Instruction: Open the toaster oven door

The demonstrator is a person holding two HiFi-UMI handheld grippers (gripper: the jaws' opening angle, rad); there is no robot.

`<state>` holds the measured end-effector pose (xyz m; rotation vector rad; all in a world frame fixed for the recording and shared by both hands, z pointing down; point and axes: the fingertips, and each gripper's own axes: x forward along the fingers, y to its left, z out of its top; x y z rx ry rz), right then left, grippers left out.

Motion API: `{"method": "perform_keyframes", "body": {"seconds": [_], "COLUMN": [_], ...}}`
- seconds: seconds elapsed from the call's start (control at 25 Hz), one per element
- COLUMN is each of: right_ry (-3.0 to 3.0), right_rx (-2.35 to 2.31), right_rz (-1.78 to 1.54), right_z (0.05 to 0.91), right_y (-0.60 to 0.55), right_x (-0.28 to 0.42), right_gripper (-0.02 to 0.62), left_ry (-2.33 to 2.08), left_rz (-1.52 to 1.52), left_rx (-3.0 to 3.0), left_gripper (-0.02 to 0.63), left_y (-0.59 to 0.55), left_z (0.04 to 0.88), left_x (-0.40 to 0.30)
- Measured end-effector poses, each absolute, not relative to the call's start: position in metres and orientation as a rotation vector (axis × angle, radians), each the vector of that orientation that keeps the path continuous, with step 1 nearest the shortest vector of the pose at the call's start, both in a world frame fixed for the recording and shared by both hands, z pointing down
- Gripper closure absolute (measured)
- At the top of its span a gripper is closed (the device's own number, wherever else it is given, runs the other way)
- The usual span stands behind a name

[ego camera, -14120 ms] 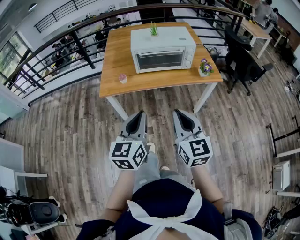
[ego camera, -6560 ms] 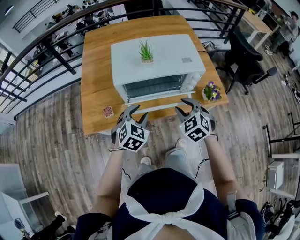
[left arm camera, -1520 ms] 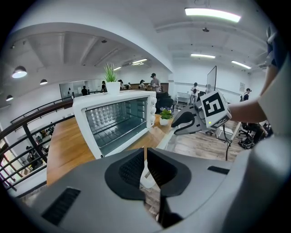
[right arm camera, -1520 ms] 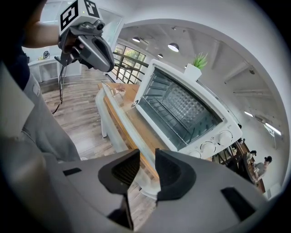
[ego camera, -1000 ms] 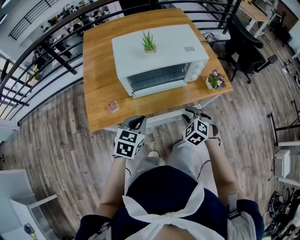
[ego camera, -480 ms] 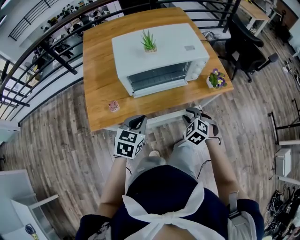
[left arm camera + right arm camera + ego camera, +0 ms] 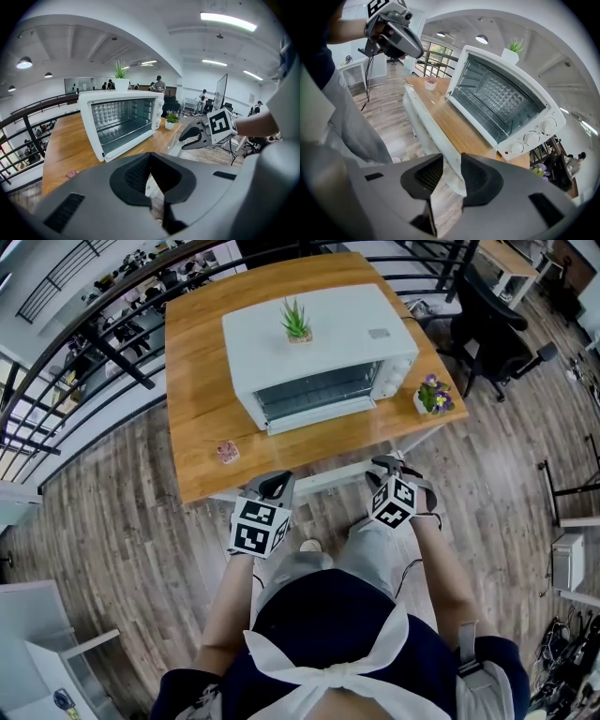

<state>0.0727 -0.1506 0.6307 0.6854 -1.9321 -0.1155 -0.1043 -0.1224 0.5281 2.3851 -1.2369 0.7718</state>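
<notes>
On the left part of the wooden table (image 7: 197, 381) stands a small pot with a pink plant (image 7: 226, 453), close to the front edge. Below it, just off that edge, the left gripper (image 7: 274, 486) points at the table. Its jaws are pressed together with nothing between them, as the left gripper view shows (image 7: 150, 157). Its tips lie near the left part of the door handle (image 7: 328, 478); whether they touch it cannot be told.

The white toaster oven (image 7: 347, 343) sits in the middle of the table with a green plant (image 7: 296, 322) on its roof. Its door (image 7: 323, 442) is folded down flat toward the person, so the wire rack inside shows, and the handle runs along the table's front edge.

At the handle's right end is the right gripper (image 7: 386, 465). In the right gripper view its tips (image 7: 451, 161) pinch the white bar between them.

Further right, near the table's corner, stands a pot of purple flowers (image 7: 432, 396), beside the oven's knobs.
</notes>
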Motion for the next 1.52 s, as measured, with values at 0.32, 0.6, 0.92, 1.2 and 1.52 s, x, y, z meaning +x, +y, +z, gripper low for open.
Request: {"method": "perform_keyframes", "body": {"seconds": [0.32,0.6,0.92,1.2,1.52], "right_ry": [-1.932,-1.917,-1.908,-1.898,-1.885], "right_rx": [0.671,0.655,0.655,0.644,0.624], "right_rz": [-0.105,-0.087,-0.074,-0.062,-0.038], "right_z": [0.639,0.65,0.657,0.663,0.675], "right_y": [-0.148,-0.146,-0.143,-0.142,-0.14], "right_x": [0.073,0.073,0.073,0.073,0.074], "right_gripper": [0.469,0.466,0.465,0.463,0.46], "left_ry": [-1.228,-1.213,-1.192,-1.186,-1.186], "left_rz": [0.784,0.793,0.8,0.805,0.811], "left_rx": [2.388,2.396,2.41,2.411,2.402], "left_gripper": [0.584,0.584,0.584,0.584,0.584], "left_y": [-0.123,-0.127,-0.128,-0.129,-0.129], "left_z": [0.532,0.533,0.534,0.535,0.538], "left_x": [-0.102,-0.098,-0.093,-0.092,-0.094]}}
